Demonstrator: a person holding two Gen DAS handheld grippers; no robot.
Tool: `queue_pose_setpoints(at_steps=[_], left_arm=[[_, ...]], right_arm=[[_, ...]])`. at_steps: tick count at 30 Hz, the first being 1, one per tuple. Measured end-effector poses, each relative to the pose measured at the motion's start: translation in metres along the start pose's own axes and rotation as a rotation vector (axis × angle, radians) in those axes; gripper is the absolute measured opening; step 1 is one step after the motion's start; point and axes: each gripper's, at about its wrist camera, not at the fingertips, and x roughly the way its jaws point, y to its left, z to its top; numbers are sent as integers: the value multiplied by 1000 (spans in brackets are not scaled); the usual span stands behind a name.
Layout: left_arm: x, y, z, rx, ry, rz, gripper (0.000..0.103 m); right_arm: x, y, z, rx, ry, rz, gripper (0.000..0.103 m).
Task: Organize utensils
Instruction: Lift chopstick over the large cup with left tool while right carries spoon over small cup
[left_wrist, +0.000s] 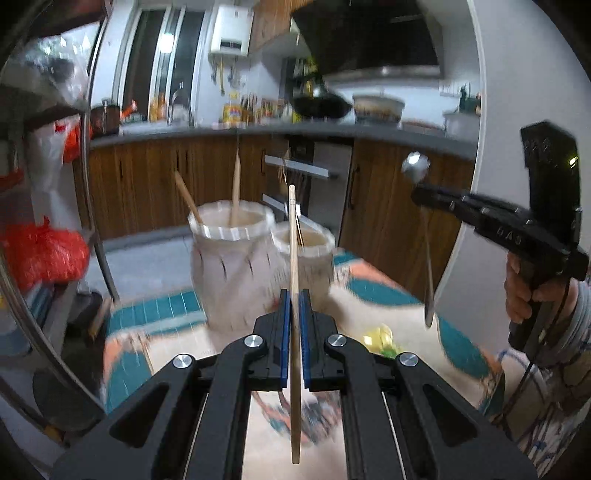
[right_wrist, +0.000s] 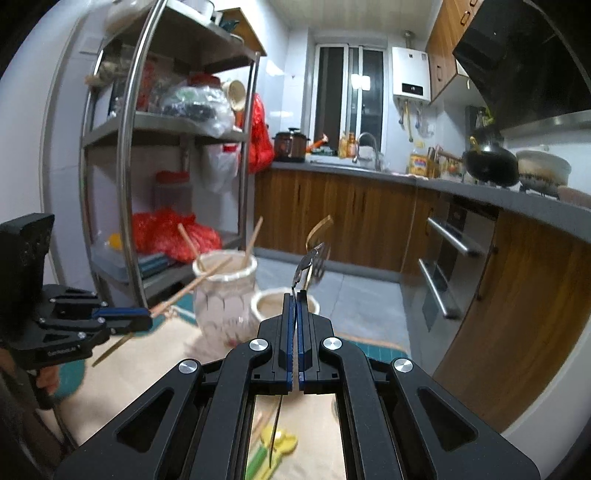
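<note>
Closest to the lens, the left gripper (left_wrist: 294, 295) is clamped on a wooden chopstick (left_wrist: 293, 258) that stands upright between its blue pads. The right gripper (right_wrist: 294, 295) pinches the thin handle of a metal spoon (right_wrist: 306, 264), bowl raised. Both hover over the patterned tablecloth (left_wrist: 388, 295). Ahead stand two white holders: the taller holder (left_wrist: 231, 266) carries two chopsticks (left_wrist: 235, 188), the shorter holder (left_wrist: 314, 258) touches its right side. A yellow-green utensil (right_wrist: 275, 443) lies on the cloth.

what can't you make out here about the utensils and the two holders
- Shorter holder, right wrist view: contents hidden; the right gripper covers its mouth.
- Metal spoon, left wrist view: bowl motion-blurred.
- Yellow-green item, right wrist view: half hidden by the gripper frame, unidentifiable.
- Chopstick in left gripper: markings too blurred.
</note>
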Motion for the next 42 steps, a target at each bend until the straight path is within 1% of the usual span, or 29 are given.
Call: queue_pose_setpoints(at_steps=[5,7,10,13,17,20,23,26,31,33,36,42], left_arm=[[-1,26,35,-84,-113,-24,5],[5,41,48,-136,-158,-33,5],[16,58,63,-211,-218,-68,5],[30,64,73,-254,-251,-95,5],[47,63,79,-274,-269,-126,5],[59,56,84,-260,-284,-113,5],[70,49,85,-231,-295,-80,5],[85,39,83,-172,-293,-9,5],[94,23,76,-51,-304,77,5],[97,21,72,-22,-300,85,5],[100,24,65,-14,-287,90,5],[96,32,57,-22,-276,87,5]], right_arm=[[8,-5,26,34,-52,12,3],[14,-8,37,55,-77,18,3],[23,-10,47,84,-104,25,3],[36,-13,55,115,-130,27,3],[52,-18,60,149,-143,14,3],[61,-21,64,168,-158,7,3],[69,-21,66,179,-171,-1,3],[79,-19,64,166,-182,-22,3],[95,-15,55,153,-171,-35,3],[100,-13,50,145,-161,-39,3],[107,-12,43,140,-143,-38,3],[113,-10,34,139,-115,-33,3]])
